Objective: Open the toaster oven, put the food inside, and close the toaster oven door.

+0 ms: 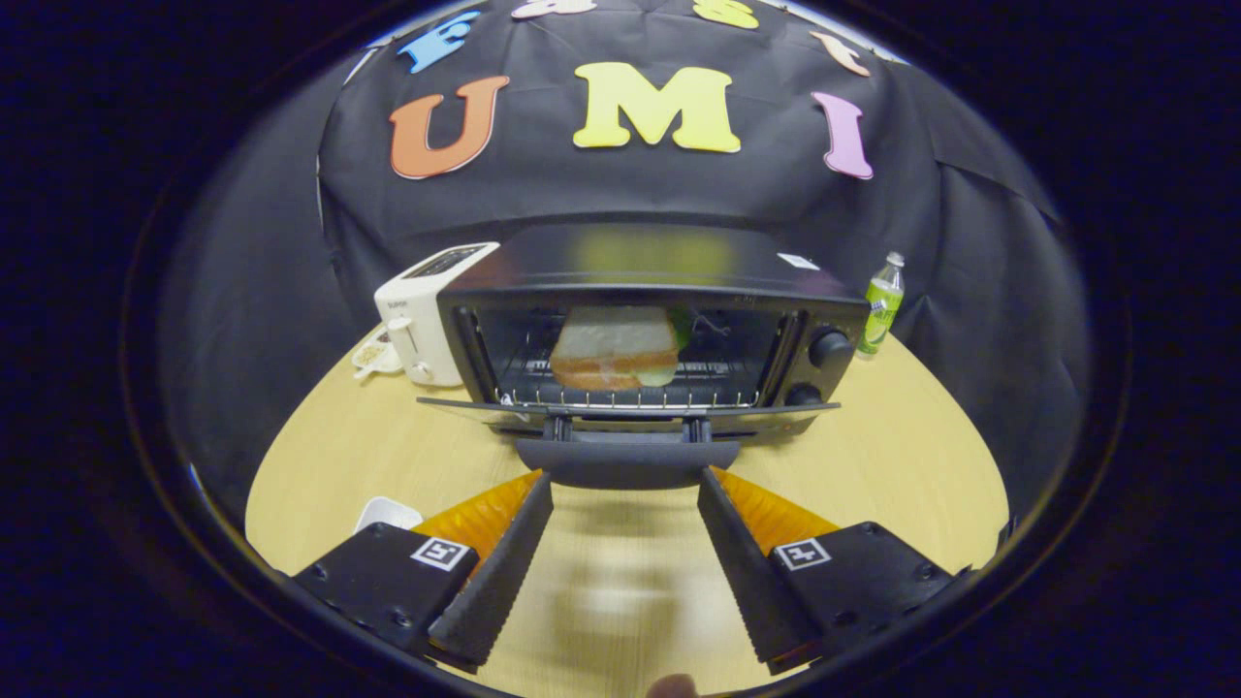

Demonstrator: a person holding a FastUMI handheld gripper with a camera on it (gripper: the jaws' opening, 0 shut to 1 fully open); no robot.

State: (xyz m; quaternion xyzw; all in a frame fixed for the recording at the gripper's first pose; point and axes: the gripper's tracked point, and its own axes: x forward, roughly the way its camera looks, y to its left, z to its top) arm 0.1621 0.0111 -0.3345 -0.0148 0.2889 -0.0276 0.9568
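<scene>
**Gripper spread wide, facing the lowered door head-on**

The gripper (pixel 625 504) is spread, its fingers wide apart and pinching nothing, and it points straight at the front of the toaster oven (pixel 650 330) standing toward the far edge of the desk (pixel 873 465). The oven door (pixel 625 412) is folded down flat toward the gripper, and its handle (pixel 625 460) runs crosswise, side to side, just ahead of the fingertips and roughly spanning the gap between them. Beyond the door, the food (pixel 614 347), which looks like a slice of bread, already sits on the wire rack (pixel 630 396) inside the cavity. So what remains, as I judge it, is the closing: the handle lies dead ahead and a little low, and the door would have to swing up and away from the gripper. A white toaster (pixel 422 310) stands touching or just beside the oven on one side, a bottle (pixel 882 302) near it on the other, both clear of the door's swing
</scene>
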